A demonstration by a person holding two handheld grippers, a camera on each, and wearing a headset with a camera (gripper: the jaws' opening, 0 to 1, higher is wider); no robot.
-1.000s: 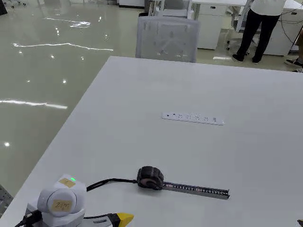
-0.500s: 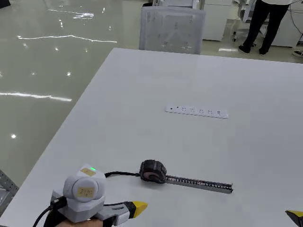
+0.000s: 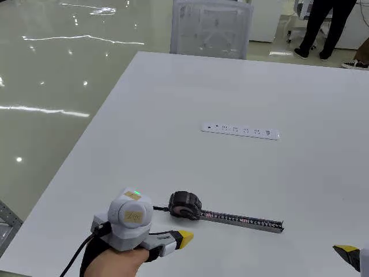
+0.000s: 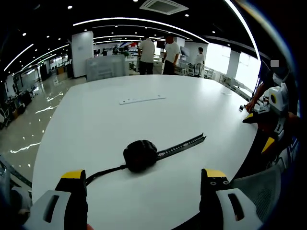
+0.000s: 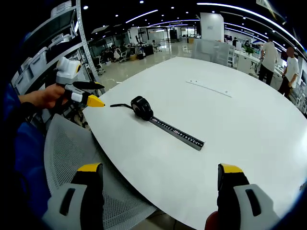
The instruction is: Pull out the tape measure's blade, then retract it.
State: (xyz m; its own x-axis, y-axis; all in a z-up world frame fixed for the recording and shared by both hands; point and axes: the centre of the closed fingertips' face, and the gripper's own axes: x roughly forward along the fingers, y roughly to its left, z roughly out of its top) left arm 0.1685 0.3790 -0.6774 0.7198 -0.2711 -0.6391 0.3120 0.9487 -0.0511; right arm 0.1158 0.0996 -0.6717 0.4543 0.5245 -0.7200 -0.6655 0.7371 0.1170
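My left claw [image 3: 183,236] at the desk: a rounded white housing with a small green light [image 3: 136,194] and a tan label [image 3: 132,216], black jaws tipped in yellow, a black cable [image 3: 72,262] at the back. My right claw [image 5: 159,168] has grey-white jaws, yellow-capped. I wear a blue sleeve [image 5: 20,143].

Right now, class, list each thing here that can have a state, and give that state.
tape measure: lying on the table, not gripped.
blade: pulled out, lying flat.
left claw: open, empty.
right claw: open, empty.
power strip: nothing plugged in.
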